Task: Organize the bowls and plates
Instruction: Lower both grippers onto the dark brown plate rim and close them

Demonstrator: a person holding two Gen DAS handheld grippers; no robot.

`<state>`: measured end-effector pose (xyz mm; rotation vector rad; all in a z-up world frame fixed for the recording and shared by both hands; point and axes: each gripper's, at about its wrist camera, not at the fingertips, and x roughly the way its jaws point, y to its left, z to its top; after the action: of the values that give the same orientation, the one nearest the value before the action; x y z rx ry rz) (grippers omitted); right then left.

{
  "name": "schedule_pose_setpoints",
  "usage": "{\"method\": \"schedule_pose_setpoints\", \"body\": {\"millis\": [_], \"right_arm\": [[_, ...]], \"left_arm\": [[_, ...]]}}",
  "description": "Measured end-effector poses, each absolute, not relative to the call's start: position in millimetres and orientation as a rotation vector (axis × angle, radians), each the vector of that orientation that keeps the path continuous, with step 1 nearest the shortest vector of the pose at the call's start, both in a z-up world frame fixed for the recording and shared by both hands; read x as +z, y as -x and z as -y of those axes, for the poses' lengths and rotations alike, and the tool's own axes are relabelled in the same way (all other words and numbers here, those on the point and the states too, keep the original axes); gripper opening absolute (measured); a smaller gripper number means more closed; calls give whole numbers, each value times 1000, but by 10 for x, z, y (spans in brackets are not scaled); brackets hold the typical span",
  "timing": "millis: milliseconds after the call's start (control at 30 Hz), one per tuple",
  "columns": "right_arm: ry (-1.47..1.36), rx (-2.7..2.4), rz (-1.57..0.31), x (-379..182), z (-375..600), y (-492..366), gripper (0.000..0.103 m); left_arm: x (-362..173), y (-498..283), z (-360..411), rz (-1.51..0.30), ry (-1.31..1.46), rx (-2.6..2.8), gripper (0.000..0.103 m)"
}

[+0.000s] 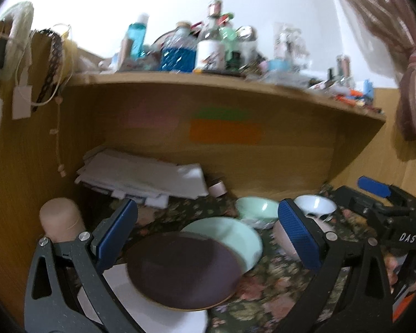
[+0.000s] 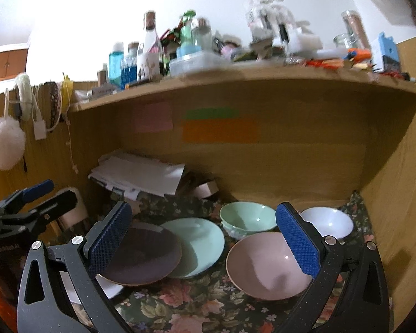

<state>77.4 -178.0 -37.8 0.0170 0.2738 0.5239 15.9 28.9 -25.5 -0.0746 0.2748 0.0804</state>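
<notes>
Plates and bowls unsorted on floral cloth; approach step, nothing held.
Left gripper (image 1: 208,230) spread over dark plate (image 1: 183,272), which overlaps green plate (image 1: 230,238); right gripper (image 2: 205,236) spread, pink bowl (image 2: 266,266) just ahead-right. Next: close on a rim.

The desk (image 2: 291,166) and shelf (image 2: 235,75) look like matt wood laminate. A floral cloth (image 2: 197,305) covers the top. The dark plate (image 2: 141,255) is dull with a faint sheen; the green plate (image 2: 202,247), green bowl (image 2: 246,219), pink bowl (image 2: 263,266) and white bowl (image 2: 330,222) are smooth and glossy. Paper (image 2: 141,174) lies stacked; blue pads (image 2: 296,241) look rough, knurled
</notes>
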Motion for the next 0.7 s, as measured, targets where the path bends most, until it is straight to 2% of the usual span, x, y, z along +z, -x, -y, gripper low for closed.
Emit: {"method": "schedule_pose_setpoints", "body": {"millis": [467,633,700], "right_arm": [[123,614,-486,-832,1222,-1360,103],[180,663,-555,-1008,991,-1555,98],[192,680,-588,-1089,904,-1651,95]], "left_arm": [[-842,-419,-1033,-504,121,204,103],[-1025,-510,-1180,-573,136,225,102],[-1099,-545,-1225,-595,139,238,99]]}}
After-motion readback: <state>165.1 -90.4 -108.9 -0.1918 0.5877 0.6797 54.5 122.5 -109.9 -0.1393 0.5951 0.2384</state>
